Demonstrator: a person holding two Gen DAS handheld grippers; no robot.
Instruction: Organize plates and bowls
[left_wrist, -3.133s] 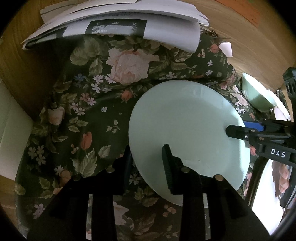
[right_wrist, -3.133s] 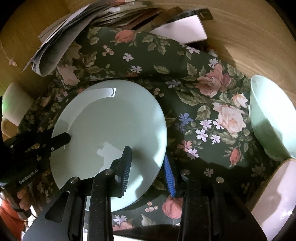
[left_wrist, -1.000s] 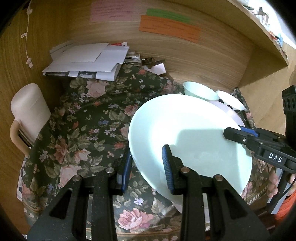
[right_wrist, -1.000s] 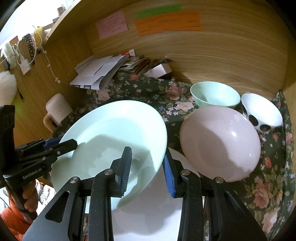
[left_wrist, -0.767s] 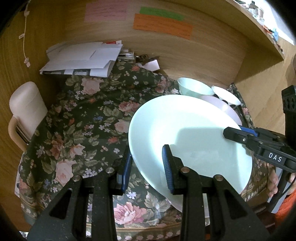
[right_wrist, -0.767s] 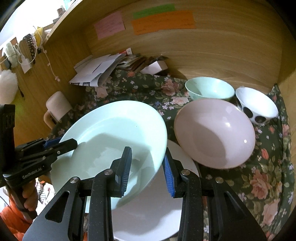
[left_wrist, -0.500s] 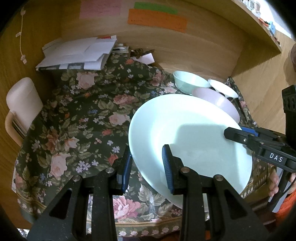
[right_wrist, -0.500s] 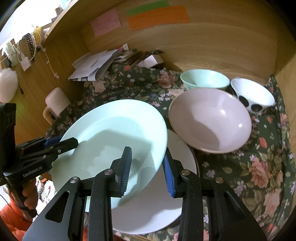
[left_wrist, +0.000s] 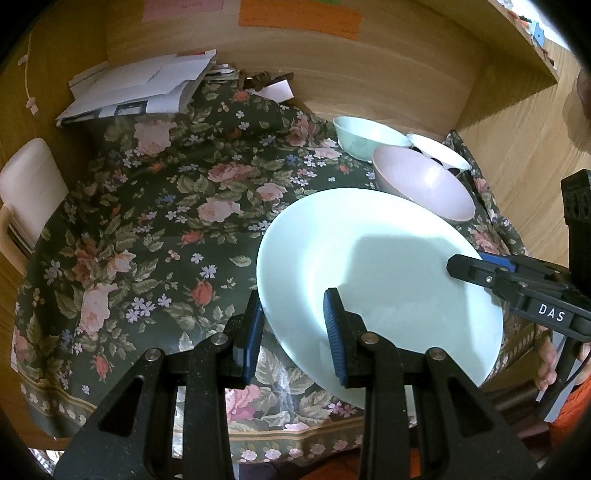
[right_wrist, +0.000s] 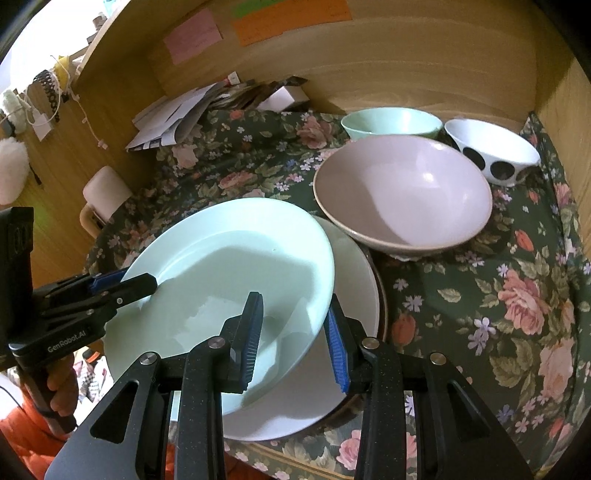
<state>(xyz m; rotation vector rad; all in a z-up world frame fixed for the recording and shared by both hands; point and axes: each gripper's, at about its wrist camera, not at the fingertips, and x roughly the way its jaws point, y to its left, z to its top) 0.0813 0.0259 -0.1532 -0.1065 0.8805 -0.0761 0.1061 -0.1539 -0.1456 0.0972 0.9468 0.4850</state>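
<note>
While both grippers, left (left_wrist: 291, 325) and right (right_wrist: 293, 334), pinch the mint plate (right_wrist: 221, 295) above the white plate (right_wrist: 354, 295), three bowls remain unstacked.

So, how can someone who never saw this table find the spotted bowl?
Look at the floral tablecloth, toward its far right corner by the wooden wall. Behind the big pink bowl, beside the mint green bowl, stands the spotted bowl: white, the only one with large black dots.

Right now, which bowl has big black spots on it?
The white bowl at the far right, beside the mint green bowl. The big pink bowl and the green one are plain.
</note>
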